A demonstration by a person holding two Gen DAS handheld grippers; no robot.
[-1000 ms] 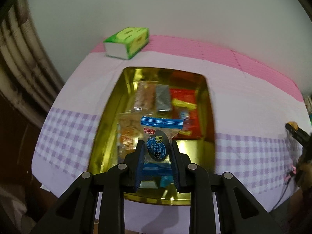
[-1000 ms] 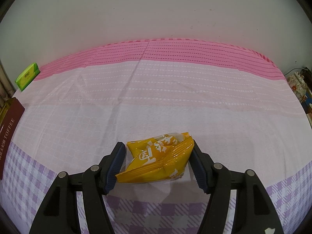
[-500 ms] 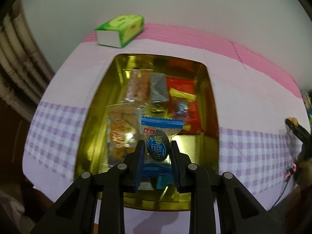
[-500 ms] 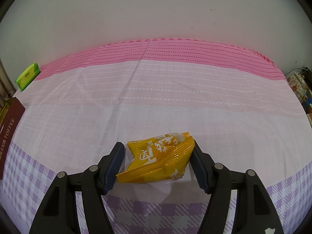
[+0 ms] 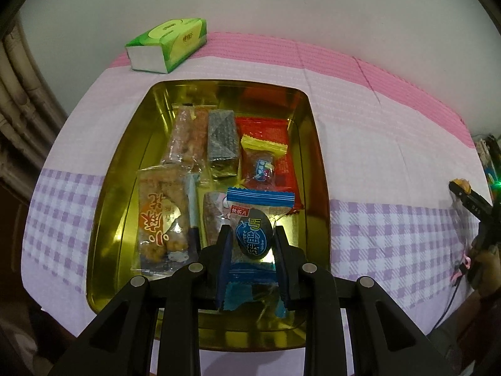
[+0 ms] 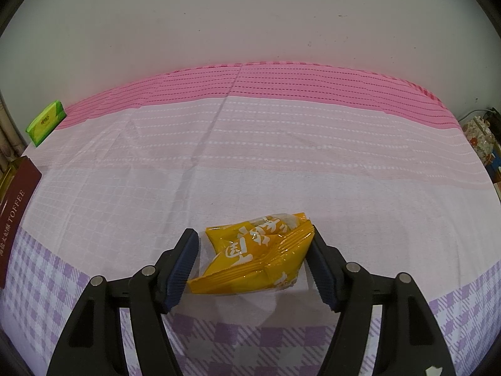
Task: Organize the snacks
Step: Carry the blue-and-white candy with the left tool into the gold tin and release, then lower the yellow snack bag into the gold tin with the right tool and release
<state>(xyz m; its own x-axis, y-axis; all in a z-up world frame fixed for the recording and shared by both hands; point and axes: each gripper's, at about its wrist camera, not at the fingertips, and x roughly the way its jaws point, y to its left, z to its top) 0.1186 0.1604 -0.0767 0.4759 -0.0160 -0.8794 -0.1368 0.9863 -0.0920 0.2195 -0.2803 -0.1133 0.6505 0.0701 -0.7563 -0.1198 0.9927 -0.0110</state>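
Observation:
My left gripper (image 5: 252, 232) is shut on a blue-sealed snack packet (image 5: 260, 195) with a dark oval label and holds it upright over the near end of a gold tin (image 5: 316, 156). Inside the tin lie an orange cracker packet (image 5: 159, 222), a clear-wrapped bar (image 5: 184, 138), a dark bar (image 5: 222, 138), a red packet (image 5: 269, 134) and a small red candy (image 5: 261, 163). My right gripper (image 6: 253, 235) has its pads against both ends of a creased yellow snack packet (image 6: 250, 260), low over the pink cloth. That gripper (image 5: 460, 188) also shows at the far right of the left wrist view.
A green tissue box (image 5: 169, 44) stands behind the tin near the wall. A dark red lid (image 6: 15, 206) lettered TOFFEE lies at the left edge of the right wrist view. Patterned clutter (image 6: 479, 134) sits past the table's right end. The cloth drops off at the near edge.
My left gripper has sunk toward the tin with the blue packet still held, so the tin looks larger. The right gripper and yellow packet have stayed where they were.

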